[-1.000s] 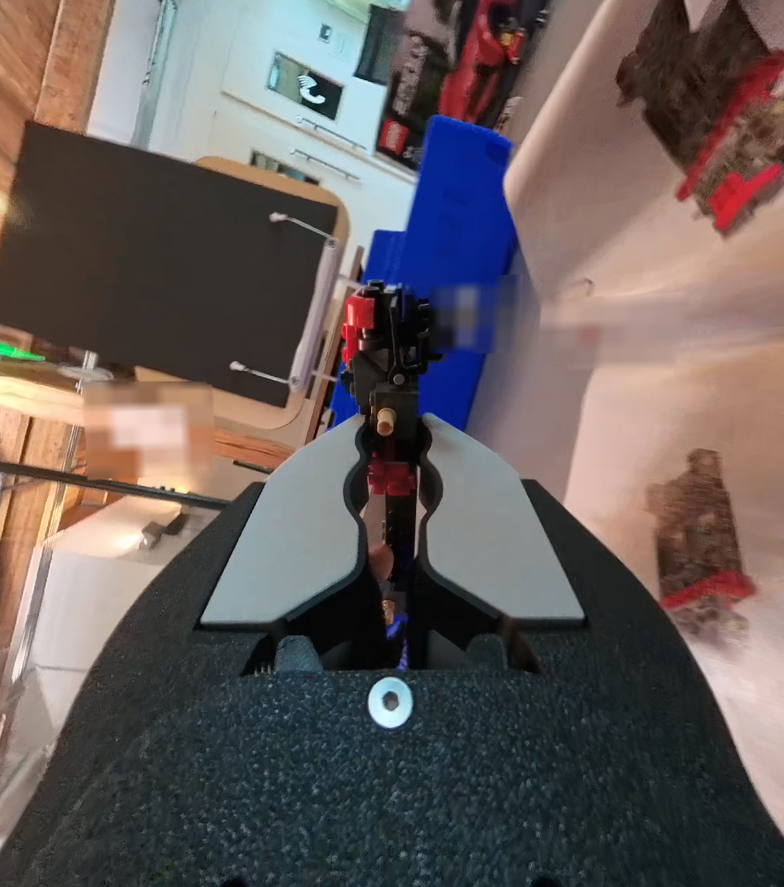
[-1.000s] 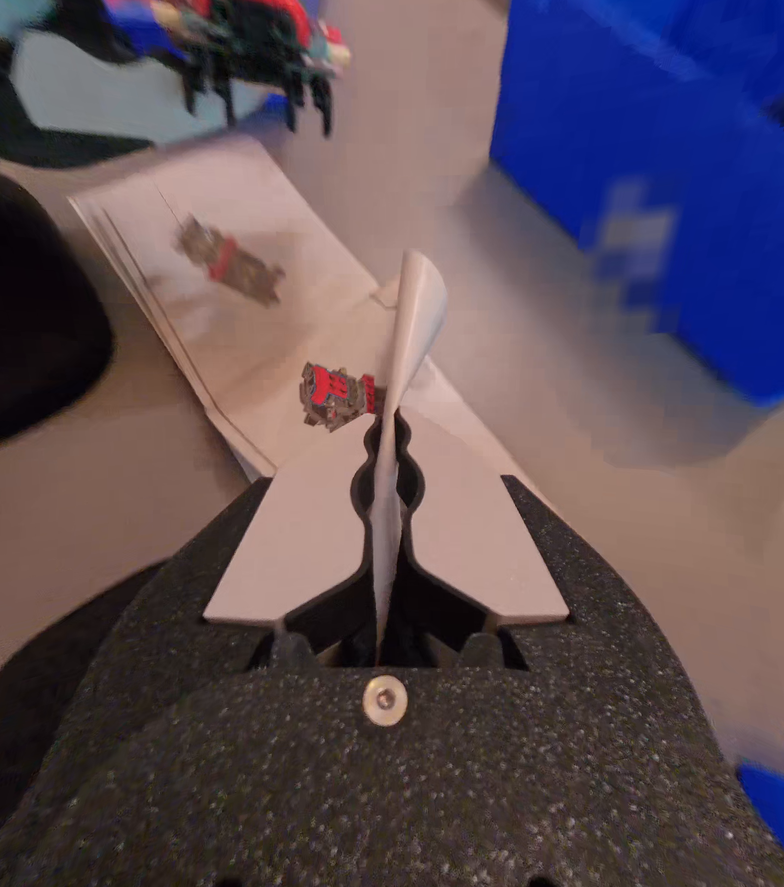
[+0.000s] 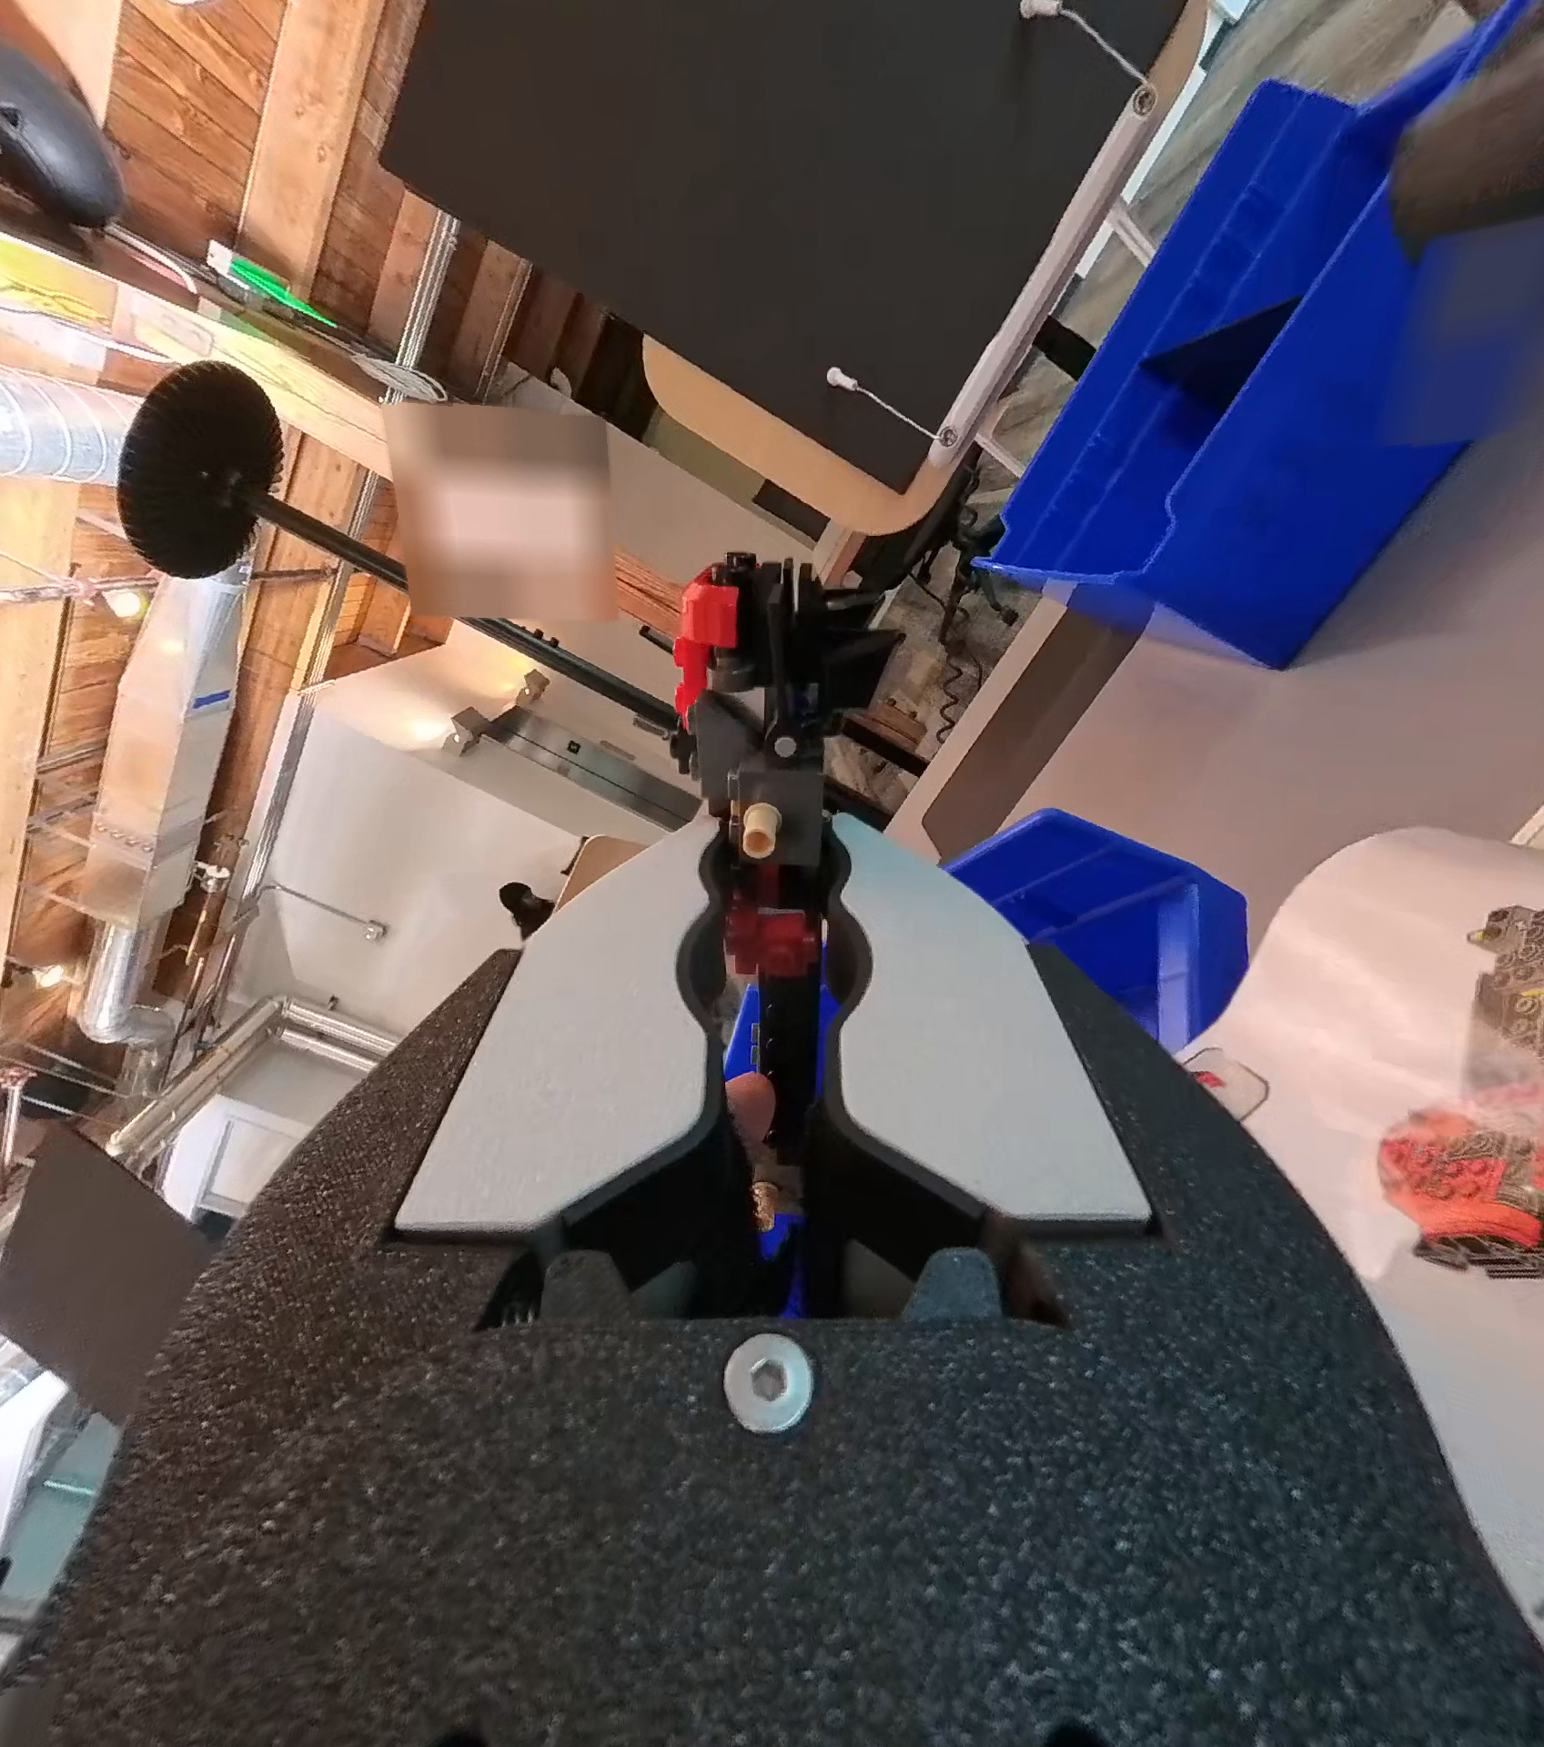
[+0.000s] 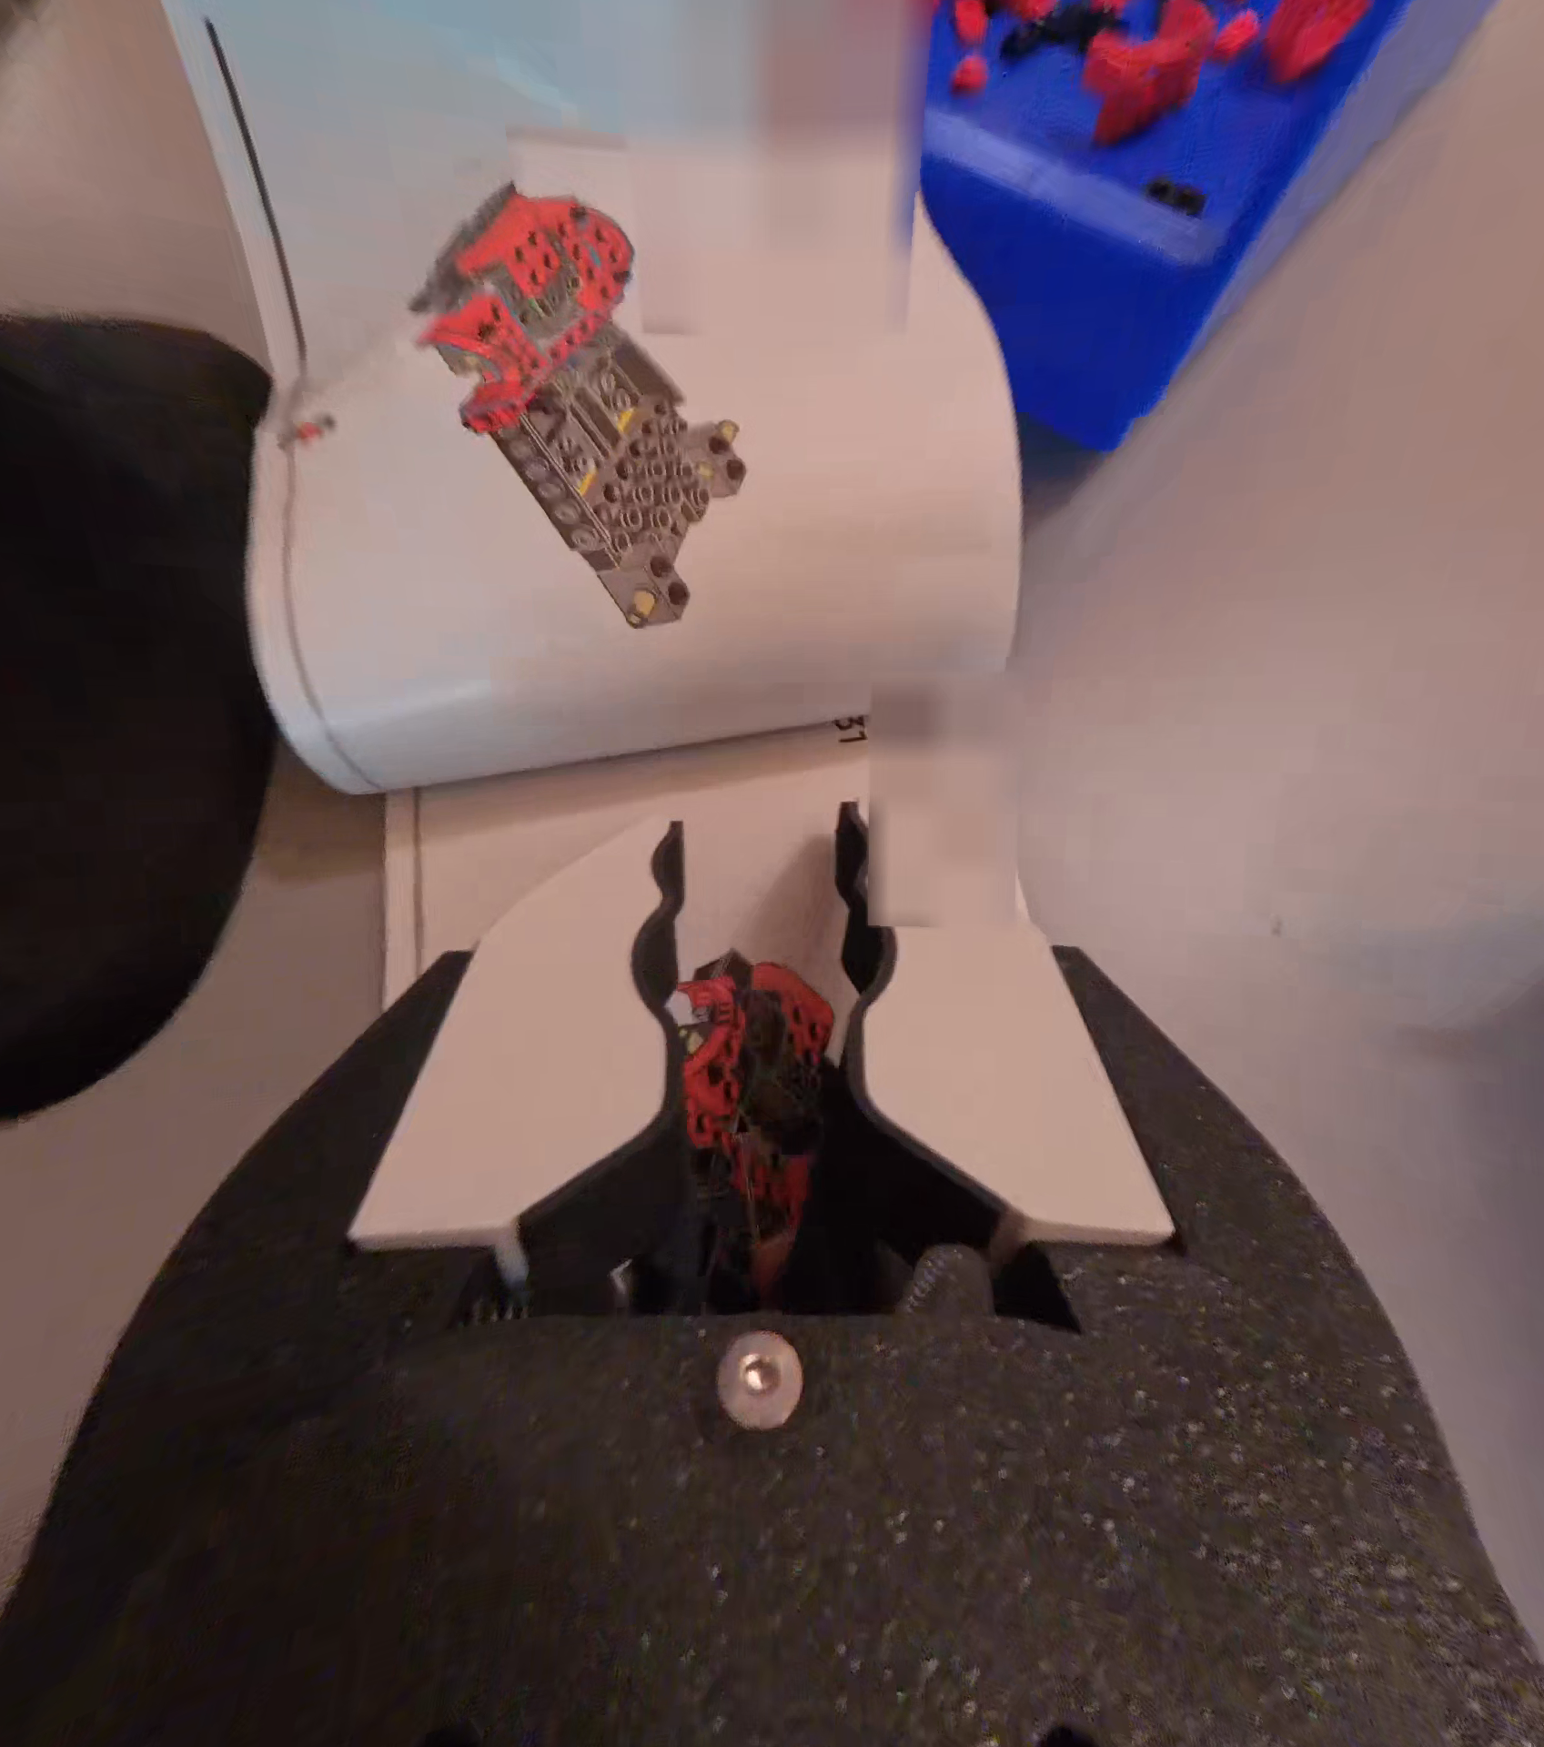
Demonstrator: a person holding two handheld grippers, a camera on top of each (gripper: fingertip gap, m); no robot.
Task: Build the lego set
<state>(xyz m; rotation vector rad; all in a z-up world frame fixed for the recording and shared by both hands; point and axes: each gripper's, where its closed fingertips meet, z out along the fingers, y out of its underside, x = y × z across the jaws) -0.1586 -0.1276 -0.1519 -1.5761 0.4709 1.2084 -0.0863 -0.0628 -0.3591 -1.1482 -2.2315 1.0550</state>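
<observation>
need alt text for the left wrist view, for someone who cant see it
The left gripper is shut on a black and red lego assembly, held up in the air between its grey fingers. To the right lie an open instruction booklet with printed build pictures and blue bins; a wood ceiling with metal ducts fills the left.

Right gripper (image 4: pixel 763 884) jaws apart above instruction booklet (image 4: pixel 560 605); curled page beyond. Blue parts bin (image 4: pixel 1089 284) far right, red pieces inside.
</observation>
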